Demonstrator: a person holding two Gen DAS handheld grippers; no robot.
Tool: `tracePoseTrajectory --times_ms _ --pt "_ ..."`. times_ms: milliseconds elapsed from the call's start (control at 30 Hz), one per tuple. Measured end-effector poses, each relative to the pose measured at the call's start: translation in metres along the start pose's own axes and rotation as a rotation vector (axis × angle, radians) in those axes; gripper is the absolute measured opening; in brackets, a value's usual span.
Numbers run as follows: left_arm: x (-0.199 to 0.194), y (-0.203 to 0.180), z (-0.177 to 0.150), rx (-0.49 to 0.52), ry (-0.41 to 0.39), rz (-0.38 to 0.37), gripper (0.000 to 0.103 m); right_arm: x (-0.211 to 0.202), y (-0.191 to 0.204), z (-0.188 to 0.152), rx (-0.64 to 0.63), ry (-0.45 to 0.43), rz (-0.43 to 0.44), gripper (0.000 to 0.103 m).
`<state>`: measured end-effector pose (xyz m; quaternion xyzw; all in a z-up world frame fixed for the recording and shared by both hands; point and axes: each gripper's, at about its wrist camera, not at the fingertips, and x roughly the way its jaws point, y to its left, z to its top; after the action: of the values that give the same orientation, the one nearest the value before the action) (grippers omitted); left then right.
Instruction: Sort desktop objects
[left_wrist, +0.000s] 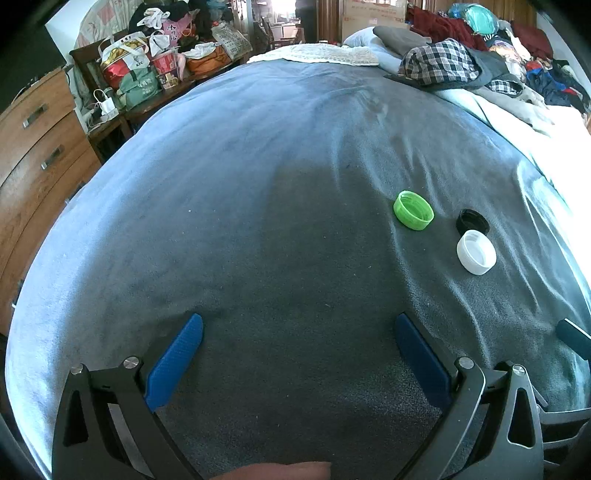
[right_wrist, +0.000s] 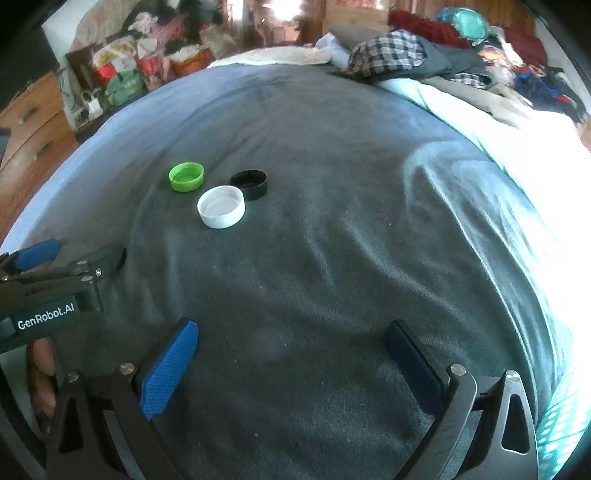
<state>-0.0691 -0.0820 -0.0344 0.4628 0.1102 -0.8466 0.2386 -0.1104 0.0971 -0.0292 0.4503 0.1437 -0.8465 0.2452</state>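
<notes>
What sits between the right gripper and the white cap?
Nothing visible. Only bare grey blanket lies between the open right gripper and the white cap. The black cap and green cap sit beyond it.

Daylight floods in from about three o'clock, blowing the blanket (right_wrist: 332, 258) out to white glare there. A broad shadow darkens its middle. Fisheye bends the edges; the right view looks slightly soft, perhaps blurred.
</notes>
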Motion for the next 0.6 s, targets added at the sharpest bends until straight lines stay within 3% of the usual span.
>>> tracePoseTrajectory --times_ms 600 --pt "0.0024 0.0016 0.0014 -0.008 0.0 -0.017 0.102 0.0004 -0.0037 -0.0018 0.017 -0.01 0.025 0.103"
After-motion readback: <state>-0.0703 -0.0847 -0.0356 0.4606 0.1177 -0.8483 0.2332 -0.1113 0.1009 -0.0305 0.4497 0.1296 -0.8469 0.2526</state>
